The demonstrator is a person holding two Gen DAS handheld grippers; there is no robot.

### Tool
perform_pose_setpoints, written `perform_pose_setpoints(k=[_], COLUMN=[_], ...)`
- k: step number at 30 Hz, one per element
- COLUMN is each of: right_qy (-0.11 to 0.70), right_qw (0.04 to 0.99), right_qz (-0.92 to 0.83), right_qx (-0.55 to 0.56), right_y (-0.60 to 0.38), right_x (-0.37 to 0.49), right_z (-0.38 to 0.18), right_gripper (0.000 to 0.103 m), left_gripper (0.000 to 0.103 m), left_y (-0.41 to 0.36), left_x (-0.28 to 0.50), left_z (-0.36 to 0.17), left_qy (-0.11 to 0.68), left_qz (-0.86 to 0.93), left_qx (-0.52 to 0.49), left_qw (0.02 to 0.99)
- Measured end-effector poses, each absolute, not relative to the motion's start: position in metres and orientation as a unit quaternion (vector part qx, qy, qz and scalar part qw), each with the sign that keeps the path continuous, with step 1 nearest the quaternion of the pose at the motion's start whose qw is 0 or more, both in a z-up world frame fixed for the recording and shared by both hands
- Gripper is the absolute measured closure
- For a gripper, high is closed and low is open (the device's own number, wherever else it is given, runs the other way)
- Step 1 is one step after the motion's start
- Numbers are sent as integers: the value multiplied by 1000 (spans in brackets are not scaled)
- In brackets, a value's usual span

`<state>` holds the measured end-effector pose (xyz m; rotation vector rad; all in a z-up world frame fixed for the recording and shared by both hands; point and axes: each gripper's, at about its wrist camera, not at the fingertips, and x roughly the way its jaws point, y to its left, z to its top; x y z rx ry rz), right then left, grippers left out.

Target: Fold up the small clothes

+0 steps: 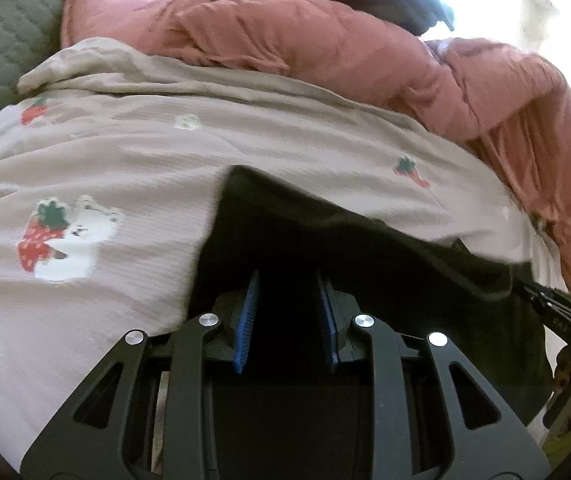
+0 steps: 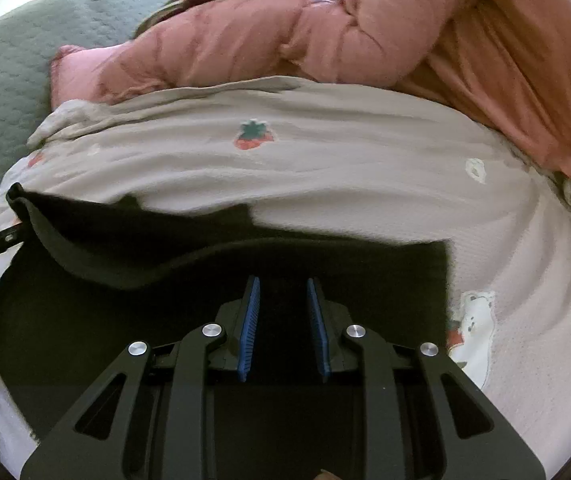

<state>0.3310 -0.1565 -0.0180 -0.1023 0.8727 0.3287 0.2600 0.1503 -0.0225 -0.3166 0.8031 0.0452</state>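
Black fabric fills the foreground of the left wrist view: a small dark garment (image 1: 325, 240) is stretched over a pale strawberry-print cloth (image 1: 125, 152), and it runs into the narrow gap between the blue pads of the left gripper (image 1: 287, 292), whose jaws stand close together and appear to be pinching the near hem, though black on black hides the contact itself. Behind lie a pink quilted garment (image 1: 325, 48) and a green quilted cover (image 1: 1, 40); at the right edge the tip of the other tool pokes in. Turning to the right wrist view, the same black garment (image 2: 165, 256) spans the lower frame, its far edge curling in a raised lip toward the left, where the other tool's fingers meet its corner. The right gripper (image 2: 283, 296) shows its jaws equally narrow, with dark cloth drawn up between the pads; I judge it clenched on the hem, with the same reservation. The strawberry cloth (image 2: 325, 168), the pink garment (image 2: 405, 40) and the green cover (image 2: 25, 60) sit beyond. Risks, as I judge them: both grips are thin bites at an edge, so uneven travel of the two hands could pull the hem out of one pair of jaws; the curled lip may fold under and leave a crooked crease; and dragging low could catch the strawberry cloth beneath and bunch it.
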Motion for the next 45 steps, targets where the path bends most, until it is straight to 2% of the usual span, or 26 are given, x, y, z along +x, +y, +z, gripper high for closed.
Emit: perform_pose_setpoints(k=[2,6,8,12,14,19,21,25,27,29,30,31,32,40,45], right_qy=[421,399,391,392,399,427,433,449,450,449,447,442,437,391,394], right_qw=[895,907,912,914,912,899,895,887,887,886,887,890,892,910,908], right_qz=[144,131,124,103,95,96,103,107,106,108,109,107,105,122,113], right_qx=[-39,-24,-21,-20,-17,-4,1,21,29,40,42,41,40,63,90], right_y=[-163,-176,-186,-210,-218,-228,-227,-227,-229,-230,-230,-230,-230,-243,-252], right_x=[338,334,329,324,325,336,341,356,359,357,357,355,353,343,355], right_z=[-19,-9,-5,-4,-7,-18,-22,-34,-37,-38,-37,-35,-33,1,-2], right_gripper=[80,77,66,63,54,53,53,53,54,70,74,82,92,94,94], left_gripper=[79,77,73,62,56,54,49,49,60,76,82,91,93,95,96], left_y=[162,185,192,192,188,178,175,174,173,169,168,167,167,179,187], left_x=[259,255,255,261,264,273,276,278,277,276,275,274,273,258,263], left_z=[-23,-24,-24,-28,-31,-42,-45,-51,-52,-50,-49,-47,-45,-15,-21], left_qy=[387,386,386,397,403,421,424,423,420,416,414,410,405,355,353], left_qz=[30,44,46,22,9,2,-1,-7,-8,-9,-8,-11,-14,-43,-36], left_qx=[-164,-190,-199,-201,-199,-169,-158,-147,-143,-131,-127,-125,-124,-164,-196], left_qw=[907,902,900,895,893,891,892,894,896,900,902,904,906,919,914])
